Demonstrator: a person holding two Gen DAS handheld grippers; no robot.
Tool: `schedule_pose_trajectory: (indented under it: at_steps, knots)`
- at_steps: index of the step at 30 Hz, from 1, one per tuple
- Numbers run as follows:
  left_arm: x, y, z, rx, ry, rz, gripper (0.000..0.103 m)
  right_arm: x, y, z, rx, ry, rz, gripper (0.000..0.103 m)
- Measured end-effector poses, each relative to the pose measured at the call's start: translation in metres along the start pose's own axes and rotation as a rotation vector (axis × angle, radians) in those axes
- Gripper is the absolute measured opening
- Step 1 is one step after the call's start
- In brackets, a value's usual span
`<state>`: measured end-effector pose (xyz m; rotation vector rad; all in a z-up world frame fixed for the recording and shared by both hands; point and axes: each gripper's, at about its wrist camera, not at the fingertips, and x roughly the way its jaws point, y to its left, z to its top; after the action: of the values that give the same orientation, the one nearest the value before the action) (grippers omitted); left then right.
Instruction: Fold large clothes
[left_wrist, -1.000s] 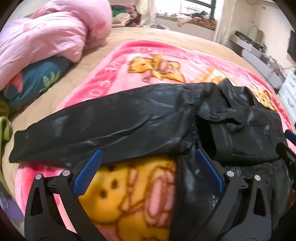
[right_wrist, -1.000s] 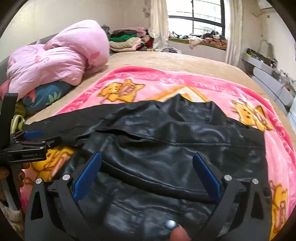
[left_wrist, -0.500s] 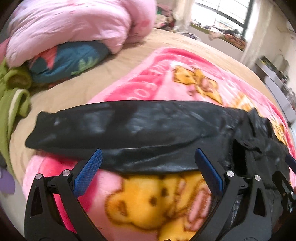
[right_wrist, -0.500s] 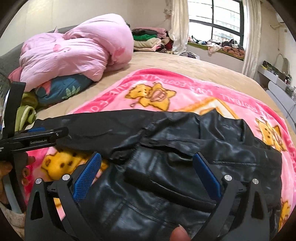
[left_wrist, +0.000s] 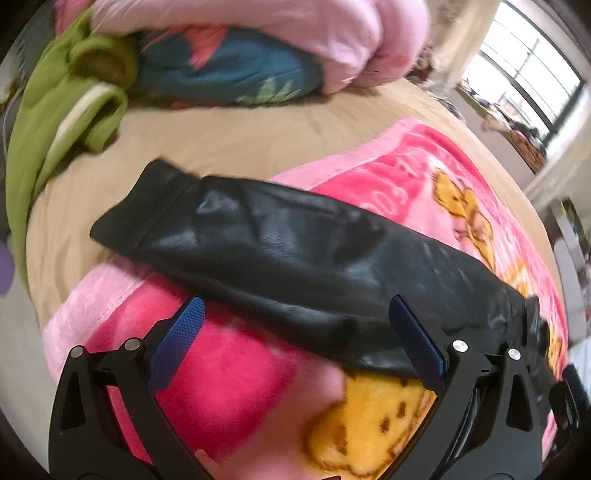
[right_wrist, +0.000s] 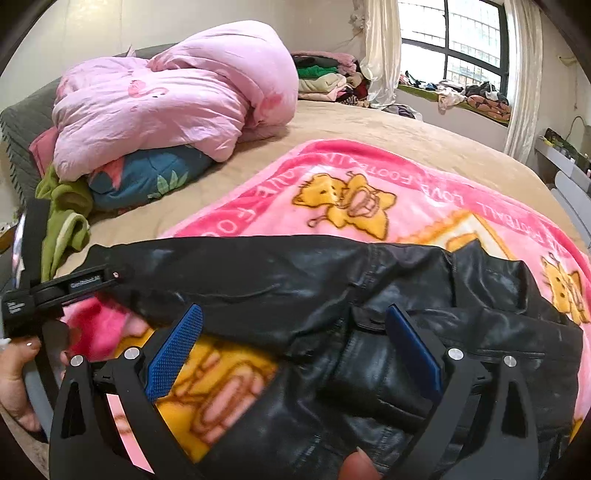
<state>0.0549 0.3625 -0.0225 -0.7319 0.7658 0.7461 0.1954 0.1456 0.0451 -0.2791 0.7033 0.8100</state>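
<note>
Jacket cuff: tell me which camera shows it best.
The left wrist view. The jacket cuff lies unobstructed there on the tan sheet, seam visible, though slightly blurred. In the right wrist view the cuff sits small at the edge, partly hidden behind the left gripper.

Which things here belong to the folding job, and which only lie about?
For the job:
- jacket
- sleeve
- left gripper, jaws open
- right gripper, jaws open
- blanket beneath the jacket

Lying about:
- duvet
- pillow
- green garment
- clothes pile
</note>
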Motion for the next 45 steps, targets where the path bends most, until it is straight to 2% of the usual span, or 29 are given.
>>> schedule_pose_trajectory:
  at_steps: [4, 7, 8, 10, 11, 12, 13, 16, 21, 29, 35, 40, 45]
  knots:
    - [0.020, 0.015, 0.008, -0.065, 0.045, -0.004, 0.094, 0.001, 0.003, -0.002, -0.011, 0.006, -0.007, 0.098]
    - [0.031, 0.027, 0.013, -0.127, 0.067, -0.043, 0.093, 0.002, -0.002, -0.005, -0.003, 0.014, -0.019, 0.098]
    - [0.033, 0.030, 0.014, -0.143, 0.062, -0.052, 0.090, 0.002, -0.004, -0.006, 0.004, 0.015, -0.022, 0.098]
    - [0.036, 0.032, 0.018, -0.151, 0.060, -0.057, 0.054, -0.001, -0.010, -0.009, 0.012, 0.016, -0.028, 0.098]
    - [0.035, 0.033, 0.021, -0.150, 0.051, -0.042, 0.047, -0.003, -0.014, -0.011, 0.016, 0.016, -0.033, 0.098]
    - [0.032, 0.034, 0.023, -0.147, 0.028, -0.032, 0.033, -0.005, -0.017, -0.013, 0.020, 0.016, -0.038, 0.098]
    - [0.030, 0.033, 0.026, -0.144, 0.011, -0.035, 0.023, -0.006, -0.021, -0.015, 0.024, 0.015, -0.044, 0.098]
    - [0.020, 0.031, 0.034, -0.145, -0.038, -0.071, 0.008, -0.013, -0.034, -0.024, 0.040, 0.015, -0.062, 0.098]
    - [-0.013, 0.007, 0.046, -0.091, -0.148, -0.147, 0.003, -0.030, -0.064, -0.038, 0.091, 0.008, -0.106, 0.098]
    - [-0.088, -0.076, 0.046, 0.078, -0.332, -0.360, 0.001, -0.062, -0.112, -0.059, 0.212, -0.032, -0.161, 0.098]
    - [-0.127, -0.151, 0.020, 0.264, -0.356, -0.538, 0.000, -0.085, -0.136, -0.073, 0.280, -0.063, -0.189, 0.098]
    - [-0.133, -0.198, -0.012, 0.391, -0.296, -0.649, 0.000, -0.103, -0.154, -0.082, 0.333, -0.090, -0.212, 0.098]
    - [-0.130, -0.241, -0.047, 0.560, -0.227, -0.743, 0.000, -0.123, -0.179, -0.102, 0.404, -0.105, -0.269, 0.098]
